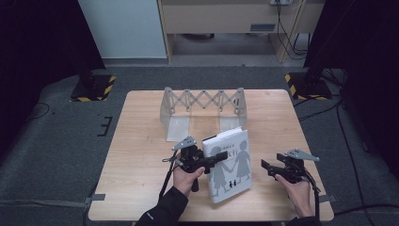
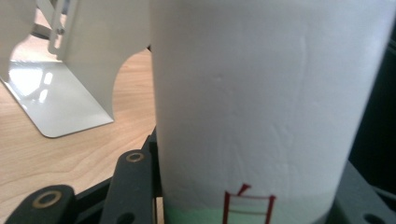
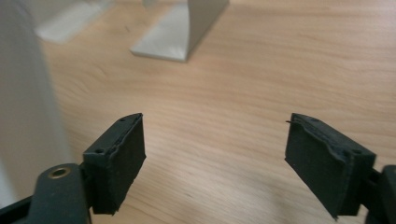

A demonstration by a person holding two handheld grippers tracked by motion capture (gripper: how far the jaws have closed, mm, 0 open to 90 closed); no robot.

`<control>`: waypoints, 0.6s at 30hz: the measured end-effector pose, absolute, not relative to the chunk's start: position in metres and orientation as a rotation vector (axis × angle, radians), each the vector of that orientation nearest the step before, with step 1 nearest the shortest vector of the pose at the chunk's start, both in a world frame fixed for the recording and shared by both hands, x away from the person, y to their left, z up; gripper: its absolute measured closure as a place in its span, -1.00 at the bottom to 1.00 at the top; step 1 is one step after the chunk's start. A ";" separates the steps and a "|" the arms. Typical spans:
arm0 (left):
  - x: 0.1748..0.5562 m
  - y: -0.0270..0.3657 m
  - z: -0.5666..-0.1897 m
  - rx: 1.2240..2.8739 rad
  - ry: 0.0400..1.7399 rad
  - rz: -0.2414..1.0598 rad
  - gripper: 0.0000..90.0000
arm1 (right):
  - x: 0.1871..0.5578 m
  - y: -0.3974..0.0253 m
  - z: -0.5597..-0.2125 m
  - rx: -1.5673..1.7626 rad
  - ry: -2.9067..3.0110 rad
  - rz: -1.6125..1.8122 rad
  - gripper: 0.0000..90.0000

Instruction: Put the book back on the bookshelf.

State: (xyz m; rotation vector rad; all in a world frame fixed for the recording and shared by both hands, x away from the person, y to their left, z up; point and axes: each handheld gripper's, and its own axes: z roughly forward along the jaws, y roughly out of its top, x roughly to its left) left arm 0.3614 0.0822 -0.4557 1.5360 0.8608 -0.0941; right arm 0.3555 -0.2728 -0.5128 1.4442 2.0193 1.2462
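Observation:
A white hardcover book (image 1: 233, 165) with grey child figures on its cover is held tilted over the front middle of the wooden table (image 1: 141, 141). My left gripper (image 1: 212, 160) is shut on its spine edge. In the left gripper view the white spine (image 2: 261, 102), with a red character low down, stands between the black jaws. I cannot tell whether the book's lower end touches the table. My right gripper (image 1: 266, 166) is just right of the book, open and apart from it. Its pads (image 3: 119, 158) are spread wide over bare wood.
A silver expanding book rack (image 1: 202, 101) stands at the back middle of the table, its plates showing as the rack's end plate (image 2: 70, 93) and the rack's foot (image 3: 187, 28). Stands with striped bases (image 1: 91, 87) sit on the floor beyond both far corners. Cables (image 1: 339, 122) trail along the right.

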 end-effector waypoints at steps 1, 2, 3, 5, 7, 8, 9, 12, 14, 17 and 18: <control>0.361 0.083 -0.454 1.541 0.862 -0.089 0.17 | 0.356 -0.272 -0.515 1.436 2.037 1.194 -0.59; 0.360 0.085 -0.452 1.541 0.862 -0.077 0.17 | 0.357 -0.271 -0.517 1.431 2.048 1.164 -0.60; 0.360 0.086 -0.450 1.548 0.859 -0.070 0.17 | 0.357 -0.271 -0.520 1.438 2.059 1.134 -0.61; 0.359 0.088 -0.446 1.559 0.857 -0.054 0.17 | 0.358 -0.271 -0.522 1.441 2.068 1.101 -0.62; 0.357 0.091 -0.442 1.572 0.853 -0.037 0.17 | 0.359 -0.273 -0.524 1.446 2.073 1.082 -0.62; 0.357 0.093 -0.440 1.579 0.854 -0.030 0.17 | 0.359 -0.274 -0.525 1.454 2.067 1.080 -0.63; 0.357 0.094 -0.439 1.580 0.857 -0.025 0.17 | 0.359 -0.275 -0.525 1.457 2.066 1.070 -0.63; 0.357 0.102 -0.434 1.594 0.867 -0.003 0.17 | 0.359 -0.276 -0.527 1.459 2.063 1.040 -0.63; 0.357 0.106 -0.432 1.593 0.872 0.009 0.17 | 0.360 -0.278 -0.529 1.459 2.067 1.017 -0.64; 0.357 0.116 -0.427 1.592 0.880 0.033 0.17 | 0.360 -0.280 -0.532 1.467 2.074 0.999 -0.67; 0.356 0.121 -0.425 1.587 0.887 0.045 0.17 | 0.361 -0.280 -0.532 1.459 2.078 0.990 -0.68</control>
